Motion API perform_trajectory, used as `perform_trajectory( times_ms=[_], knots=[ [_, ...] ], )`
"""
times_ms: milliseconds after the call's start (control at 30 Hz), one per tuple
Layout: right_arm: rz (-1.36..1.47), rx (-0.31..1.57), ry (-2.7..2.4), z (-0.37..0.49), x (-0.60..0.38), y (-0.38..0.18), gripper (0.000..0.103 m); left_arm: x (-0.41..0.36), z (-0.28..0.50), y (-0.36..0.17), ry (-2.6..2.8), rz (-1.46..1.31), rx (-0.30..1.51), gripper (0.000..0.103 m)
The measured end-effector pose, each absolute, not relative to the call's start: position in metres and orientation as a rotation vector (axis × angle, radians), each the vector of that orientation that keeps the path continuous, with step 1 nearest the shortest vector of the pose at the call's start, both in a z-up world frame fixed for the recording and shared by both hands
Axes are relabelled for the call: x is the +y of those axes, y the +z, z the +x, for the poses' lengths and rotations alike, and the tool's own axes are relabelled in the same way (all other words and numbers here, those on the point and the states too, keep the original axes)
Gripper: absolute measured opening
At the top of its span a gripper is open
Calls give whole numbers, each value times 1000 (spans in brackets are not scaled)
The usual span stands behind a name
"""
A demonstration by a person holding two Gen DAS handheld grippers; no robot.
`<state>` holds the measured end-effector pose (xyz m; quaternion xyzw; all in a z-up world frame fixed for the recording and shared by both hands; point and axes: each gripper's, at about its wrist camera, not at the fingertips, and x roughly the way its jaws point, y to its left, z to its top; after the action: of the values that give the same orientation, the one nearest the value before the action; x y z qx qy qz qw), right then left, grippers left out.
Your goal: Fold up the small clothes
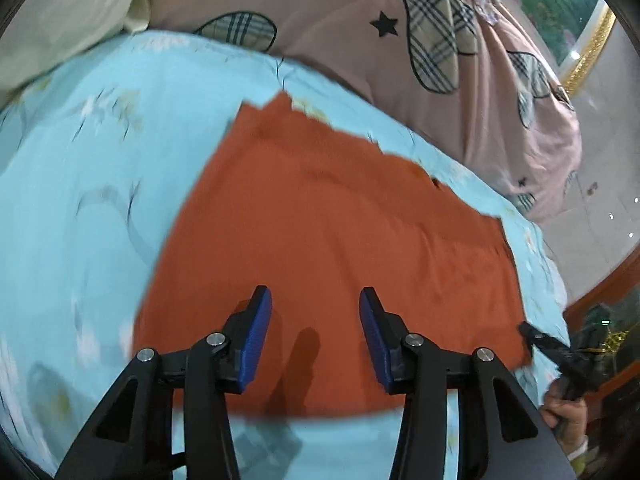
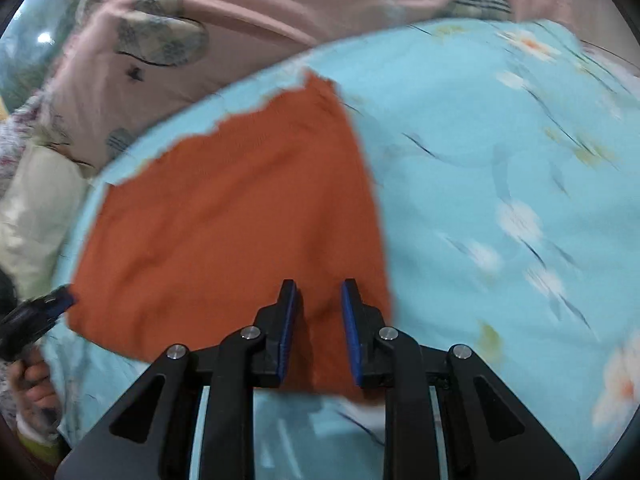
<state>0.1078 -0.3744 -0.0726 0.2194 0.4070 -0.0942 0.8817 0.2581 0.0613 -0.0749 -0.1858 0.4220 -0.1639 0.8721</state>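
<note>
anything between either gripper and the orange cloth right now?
Nothing visible. The orange cloth lies flat on the blue floral sheet, bare on top. Left gripper and right gripper are both over its near edge, jaws apart, nothing between them. The pink quilt lies beyond it.

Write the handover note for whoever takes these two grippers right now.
Left hand-held gripper: open, nothing between its jaws, above the near edge of the orange cloth.
Right hand-held gripper: jaws narrowly apart, no cloth pinched, above the cloth's near right corner.
Cloth: lies flat on the blue floral sheet, far edge ragged. Whether it is already doubled over cannot be told from these blurred views. Pink bedding is piled beyond it.
Done: cloth spread out and released.
Left: probably take the near edge or corners and make the next fold.
</note>
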Motion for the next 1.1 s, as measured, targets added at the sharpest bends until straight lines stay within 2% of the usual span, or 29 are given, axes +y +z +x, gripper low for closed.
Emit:
perform_trajectory(
  times_ms=[233,400,600,767,833,867,900,967,1100],
  knots=[
    [551,763,-253,70,-385,-52,26,75,190,-95,-347,-492,937,52],
    [571,719,-192,62,-370,-38,27,78,183,-105,-338,-576,945,68],
    [578,722,-110,57,-339,-34,35,76,201,-120,-287,-650,937,68],
    [570,743,-69,60,-326,-37,35,90,231,-123,-202,-713,873,67],
    [579,741,-59,62,-325,-38,35,95,243,-123,-165,-717,854,61],
    [583,740,-57,64,-326,-39,35,96,249,-123,-149,-706,848,53],
    [587,741,-56,65,-326,-39,35,97,254,-123,-132,-691,841,36],
    [599,742,-47,71,-329,-41,35,96,264,-123,-127,-667,838,17],
    [625,736,-20,82,-338,-43,35,84,264,-104,-127,-585,795,11]
  ],
)
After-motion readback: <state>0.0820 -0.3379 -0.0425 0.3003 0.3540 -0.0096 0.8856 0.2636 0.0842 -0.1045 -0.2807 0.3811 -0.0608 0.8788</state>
